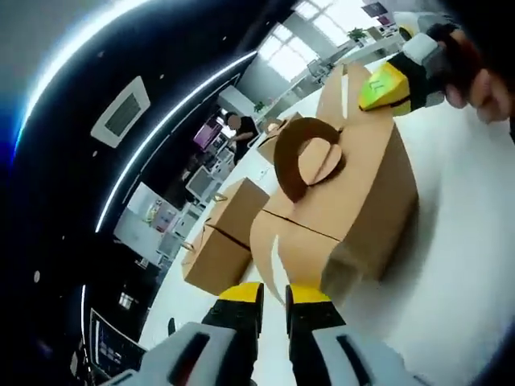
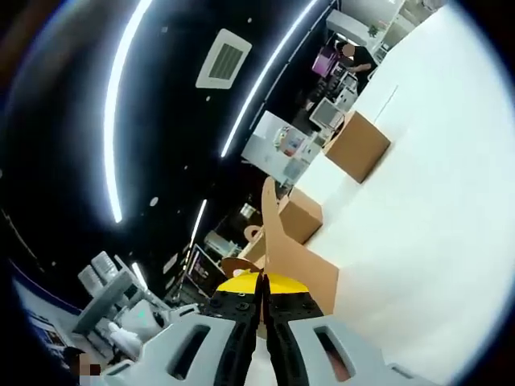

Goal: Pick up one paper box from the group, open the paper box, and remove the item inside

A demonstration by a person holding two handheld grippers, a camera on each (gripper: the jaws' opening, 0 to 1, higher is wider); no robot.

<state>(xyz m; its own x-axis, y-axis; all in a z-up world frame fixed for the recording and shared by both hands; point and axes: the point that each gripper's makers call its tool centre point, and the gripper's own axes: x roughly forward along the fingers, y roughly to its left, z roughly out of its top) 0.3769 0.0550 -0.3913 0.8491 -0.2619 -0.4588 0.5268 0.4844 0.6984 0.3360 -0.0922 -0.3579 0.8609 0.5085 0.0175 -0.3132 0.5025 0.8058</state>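
A brown paper box [image 1: 354, 193] with a round cut-out handle on top lies on the white table [image 1: 459, 241]. My left gripper [image 1: 273, 301] is shut on the near edge of the box, with a strip of card between its yellow-tipped jaws. My right gripper [image 1: 385, 87] comes in from the upper right, held by a hand, and pinches the raised top flap [image 1: 348, 90]. In the right gripper view that gripper [image 2: 263, 296] is shut on the upright flap [image 2: 272, 229]. What is inside the box is hidden.
A second brown box [image 1: 221, 235] stands left of the held one, and a third [image 1: 278, 138] lies farther back. The right gripper view shows two other boxes [image 2: 358, 145] [image 2: 299, 217] on the white table [image 2: 434, 201]. A person [image 1: 241, 129] stands far off among desks.
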